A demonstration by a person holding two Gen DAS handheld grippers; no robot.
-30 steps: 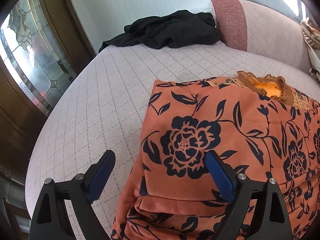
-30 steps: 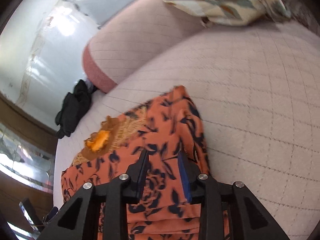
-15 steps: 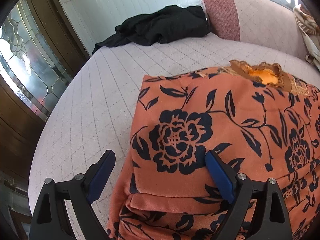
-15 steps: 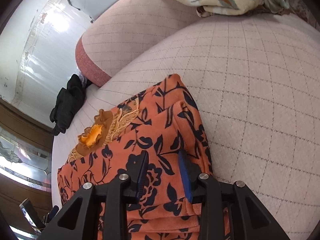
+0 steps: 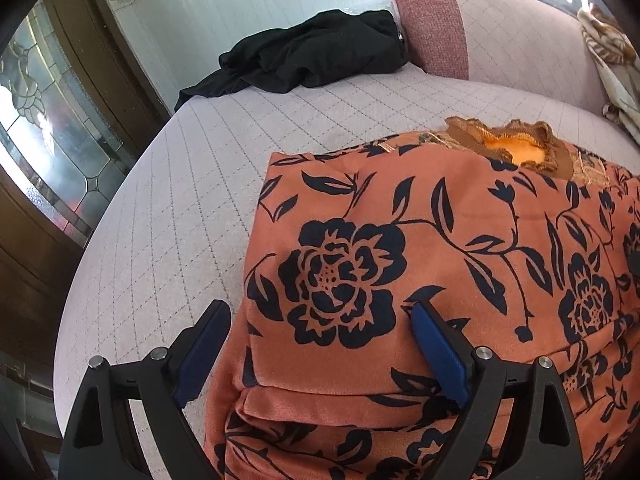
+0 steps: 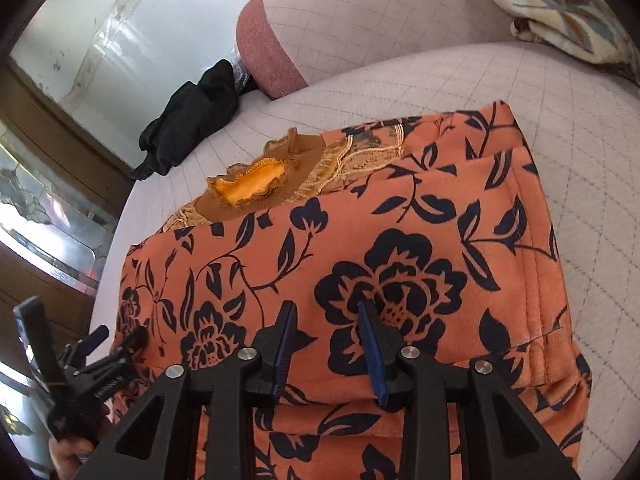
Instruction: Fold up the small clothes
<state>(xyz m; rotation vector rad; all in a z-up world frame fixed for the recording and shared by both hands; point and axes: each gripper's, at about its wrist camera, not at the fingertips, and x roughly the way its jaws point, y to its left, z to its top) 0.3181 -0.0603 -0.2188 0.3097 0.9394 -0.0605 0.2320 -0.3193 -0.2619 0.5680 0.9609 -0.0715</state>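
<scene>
Quilted sofa, folded floral garment

Background only, as I see it from both wrist views: pale lilac quilted sofa seat with a grid stitch fills the frame. Backrest at 1 o'clock, same fabric, with a darker pink-red end panel. White glossy wall at 12. Dark wooden door frame at 10, leaded glass panel at 9, daylight coming through it. Bright glare on the wall in the right view, 11 o'clock. Floor not visible.
</scene>
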